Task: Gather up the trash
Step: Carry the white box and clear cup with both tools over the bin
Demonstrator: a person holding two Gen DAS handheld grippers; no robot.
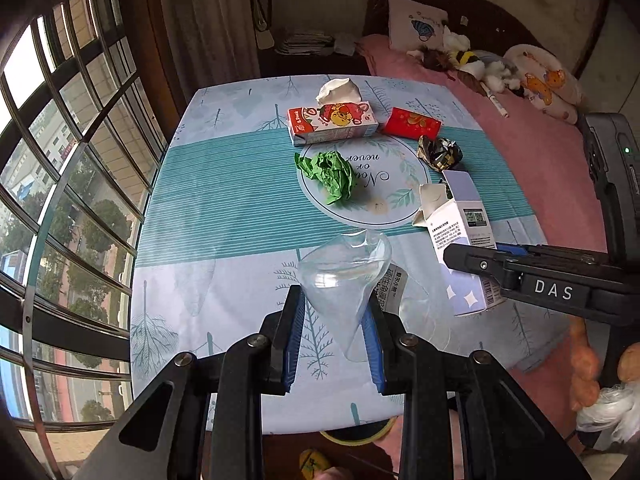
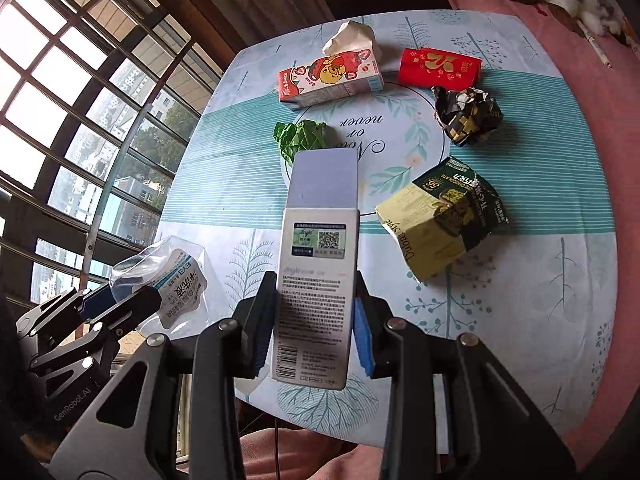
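Note:
My left gripper [image 1: 334, 300] is shut on a crumpled clear plastic bottle [image 1: 344, 276], held above the table's near edge; it also shows in the right wrist view [image 2: 168, 276]. My right gripper [image 2: 312, 308] is shut on a white and lavender carton [image 2: 316, 264], seen from the side in the left wrist view [image 1: 466, 240]. On the table lie a green paper ball [image 1: 330, 174], a strawberry drink box [image 1: 332, 122], a red packet [image 1: 412, 122], a black and gold wrapper ball [image 1: 440, 152], a white tissue [image 1: 338, 90] and a chocolate wrapper [image 2: 440, 220].
The table [image 1: 224, 200] has a blue patterned cloth. A barred window [image 1: 60, 160] runs along the left. A pink bed [image 1: 532, 140] with pillows and soft toys lies to the right. The right gripper's arm [image 1: 560, 284] crosses at the right.

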